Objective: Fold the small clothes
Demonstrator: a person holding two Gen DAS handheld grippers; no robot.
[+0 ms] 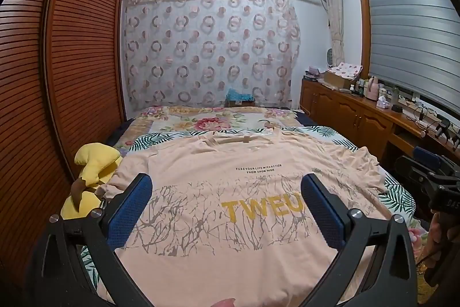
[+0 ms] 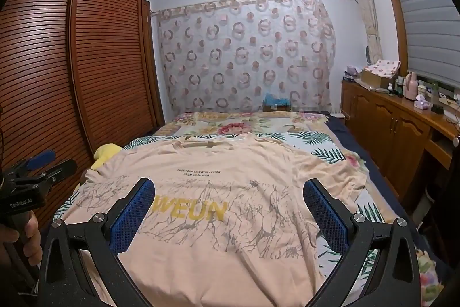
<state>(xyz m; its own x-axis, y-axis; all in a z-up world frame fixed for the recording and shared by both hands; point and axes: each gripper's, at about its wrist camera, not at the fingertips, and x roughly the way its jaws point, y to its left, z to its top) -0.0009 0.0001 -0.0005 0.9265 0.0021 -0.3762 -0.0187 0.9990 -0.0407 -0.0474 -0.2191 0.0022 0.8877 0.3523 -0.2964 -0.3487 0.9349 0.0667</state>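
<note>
Closest in, at the bottom of the left wrist view, the left gripper (image 1: 227,186) holds its blue-padded fingers (image 1: 135,209) spread wide with nothing between them, hovering over the peach T-shirt (image 1: 230,163). In the right wrist view the right gripper (image 2: 228,192) hangs just as wide and empty above the same shirt. The shirt lies spread flat, print side up, filling the lower centre of both frames on the leaf-patterned bedspread (image 1: 149,138), collar toward the far curtain (image 1: 212,48), with a yellow plush toy (image 1: 92,163) beside its sleeve at left.
</note>
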